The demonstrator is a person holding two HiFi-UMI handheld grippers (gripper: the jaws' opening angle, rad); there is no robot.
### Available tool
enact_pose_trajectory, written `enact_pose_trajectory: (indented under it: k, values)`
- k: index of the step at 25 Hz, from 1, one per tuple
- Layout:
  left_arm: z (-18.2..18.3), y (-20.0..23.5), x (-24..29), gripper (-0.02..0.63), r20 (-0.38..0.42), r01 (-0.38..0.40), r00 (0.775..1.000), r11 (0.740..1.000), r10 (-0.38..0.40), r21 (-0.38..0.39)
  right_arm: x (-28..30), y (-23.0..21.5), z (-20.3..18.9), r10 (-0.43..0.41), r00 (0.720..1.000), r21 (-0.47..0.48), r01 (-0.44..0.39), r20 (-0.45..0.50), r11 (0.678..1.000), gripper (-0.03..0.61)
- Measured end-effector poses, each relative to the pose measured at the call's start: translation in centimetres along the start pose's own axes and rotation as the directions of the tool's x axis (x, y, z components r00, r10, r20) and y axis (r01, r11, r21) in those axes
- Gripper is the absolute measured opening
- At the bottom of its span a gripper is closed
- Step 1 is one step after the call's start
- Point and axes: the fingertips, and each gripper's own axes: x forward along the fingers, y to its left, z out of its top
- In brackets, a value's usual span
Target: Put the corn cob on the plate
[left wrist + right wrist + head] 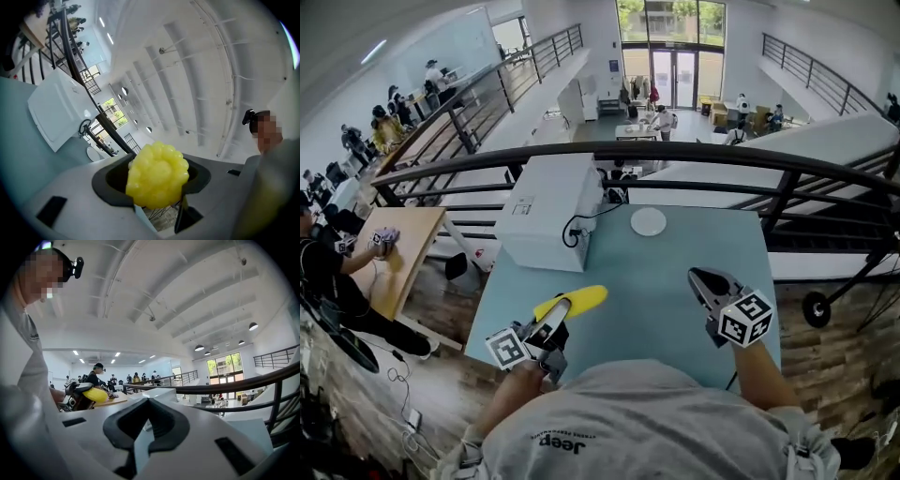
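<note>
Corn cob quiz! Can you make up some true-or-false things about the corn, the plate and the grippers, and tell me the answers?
1. The left gripper holds the corn cob between its fingers. True.
2. The corn cob already lies on the plate. False: the plate is bare, and the corn is still in the gripper.
3. The right gripper holds nothing. True.
4. In the head view, the white box stands to the right of the plate. False: it stands to the plate's left.

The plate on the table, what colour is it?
White. The plate shows best in the head view.
</note>
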Motion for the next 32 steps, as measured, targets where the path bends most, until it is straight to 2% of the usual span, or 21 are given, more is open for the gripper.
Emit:
enact_pose_trajectory:
  k: [3, 7, 12, 16, 23, 28, 32]
  values:
    - [-0.6, 0.0, 4.2, 0.255, -0.03, -0.019, 0.999, 1.0, 0.019, 0.012, -0.9, -3.9, -0.7, -0.007, 1.0, 0.04, 0.007, 0.011, 0.999, 0.017]
    - [-1.1, 2.7, 7.7, 0.255, -0.089, -0.025, 0.996, 1.0, 0.025, 0.0, 0.3, -7.4, -4.3, -0.049, 0.998, 0.118, 0.052, -0.026, 0.992, 0.017]
    - [-1.1, 8.9, 10.4, 0.255, -0.213, -0.035, 0.976, 0.999, 0.041, 0.032, 4.7, -8.7, -8.4, -0.108, 0.987, 0.117, 0.121, -0.118, 0.986, 0.017]
    - [-0.9, 11.9, 14.0, 0.255, -0.297, -0.017, 0.955, 0.999, 0.031, 0.048, 7.8, -9.0, -9.6, -0.124, 0.978, 0.128, 0.147, -0.168, 0.981, 0.017]
    - [-1.2, 15.0, 20.5, 0.255, -0.304, 0.014, 0.953, 0.999, 0.001, 0.048, 9.7, -14.4, -8.8, -0.176, 0.967, 0.108, 0.197, -0.184, 0.974, 0.016]
    - [-1.1, 15.8, 23.1, 0.255, -0.305, 0.006, 0.952, 0.998, 0.011, 0.055, 10.6, -17.5, -7.8, -0.191, 0.97, 0.106, 0.208, -0.151, 0.972, 0.017]
    - [-1.1, 15.5, 23.8, 0.255, -0.32, 0.022, 0.947, 0.998, -0.003, 0.057, 10.8, -17.9, -7.1, -0.184, 0.977, 0.149, 0.199, -0.11, 0.969, 0.017]
